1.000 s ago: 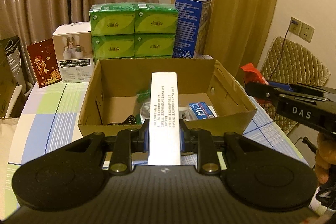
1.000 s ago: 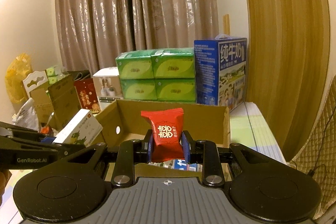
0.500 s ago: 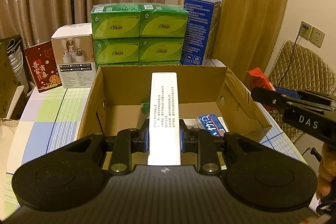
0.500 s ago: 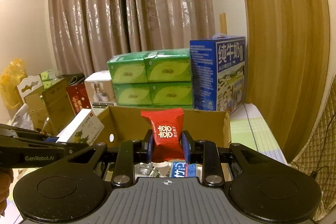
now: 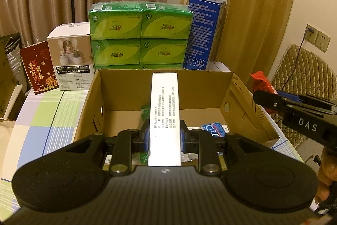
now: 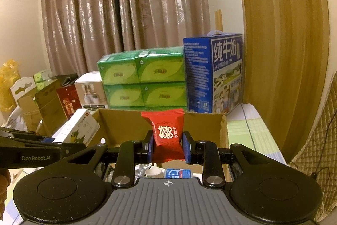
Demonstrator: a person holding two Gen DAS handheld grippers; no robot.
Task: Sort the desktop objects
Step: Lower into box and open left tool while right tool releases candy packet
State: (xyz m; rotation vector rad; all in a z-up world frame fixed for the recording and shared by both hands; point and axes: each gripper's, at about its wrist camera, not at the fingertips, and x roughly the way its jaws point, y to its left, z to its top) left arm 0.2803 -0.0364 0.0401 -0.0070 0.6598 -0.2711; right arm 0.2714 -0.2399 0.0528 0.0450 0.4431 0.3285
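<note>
Count: four green tissue packs fully visible, one blue milk carton, one cardboard box, two grippers.

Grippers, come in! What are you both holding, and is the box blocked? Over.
Left gripper shut on white box. Right gripper shut on red candy packet. Both at the cardboard box; opening clear, items already inside.
</note>
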